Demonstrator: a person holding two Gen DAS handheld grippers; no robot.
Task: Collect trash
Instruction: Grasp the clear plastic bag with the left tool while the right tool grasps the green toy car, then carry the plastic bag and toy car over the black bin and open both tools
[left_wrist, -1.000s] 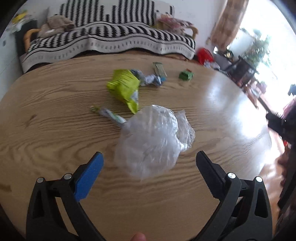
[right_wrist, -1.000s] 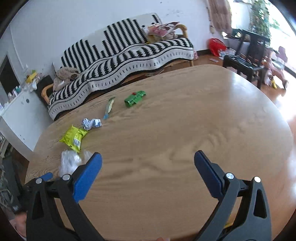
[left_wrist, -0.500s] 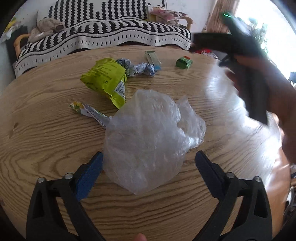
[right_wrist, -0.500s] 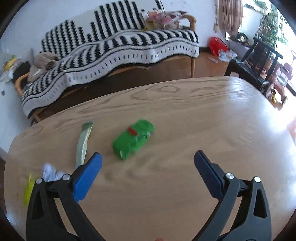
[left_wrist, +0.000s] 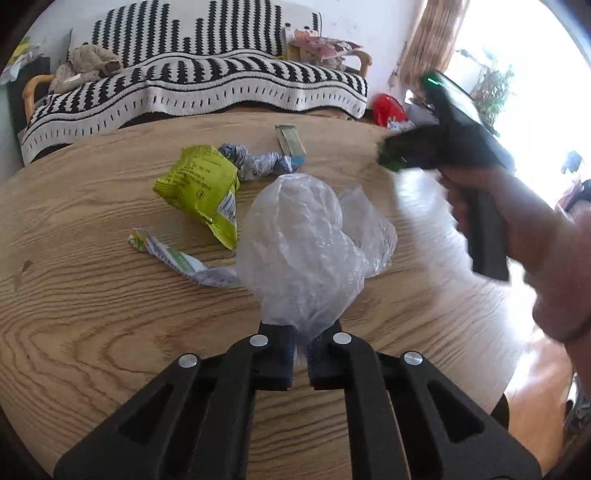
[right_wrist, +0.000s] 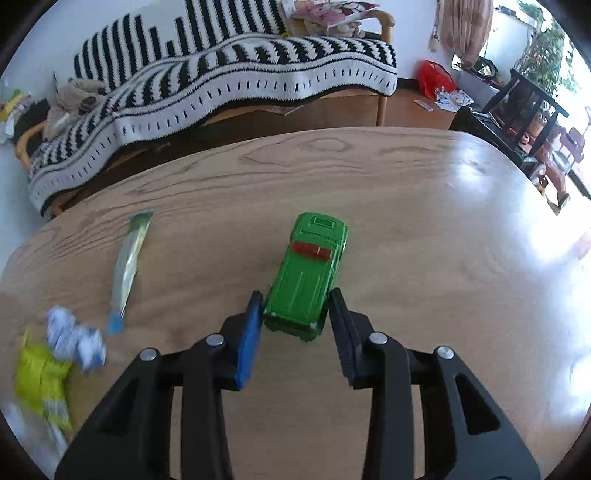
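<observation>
The left gripper (left_wrist: 301, 354) has its jaws pressed together on the near end of a crumpled clear plastic bag (left_wrist: 306, 240), which balloons out ahead of the fingers over the wooden table (left_wrist: 92, 332). Just left of the bag lies a twisted wrapper strip (left_wrist: 177, 258), and beyond that a yellow-green snack packet (left_wrist: 201, 188). Farther off sit a crumpled blue-white wrapper (left_wrist: 255, 164) and a flat green sachet (left_wrist: 290, 144). At the right of this view the person's right hand (left_wrist: 517, 214) holds the other tool, blurred.

The right gripper (right_wrist: 295, 321) has its jaws closed in around the near end of a green toy car (right_wrist: 310, 273); the blue pad touches the car's left side, while contact on the right cannot be judged. The car stands on the table, pointing away. To its left lies the long sachet (right_wrist: 129, 266), and near the left edge the blurred blue-white wrapper (right_wrist: 74, 339) and snack packet (right_wrist: 40, 384). A sofa under a black-and-white striped blanket (right_wrist: 229, 81) stands behind the table.
</observation>
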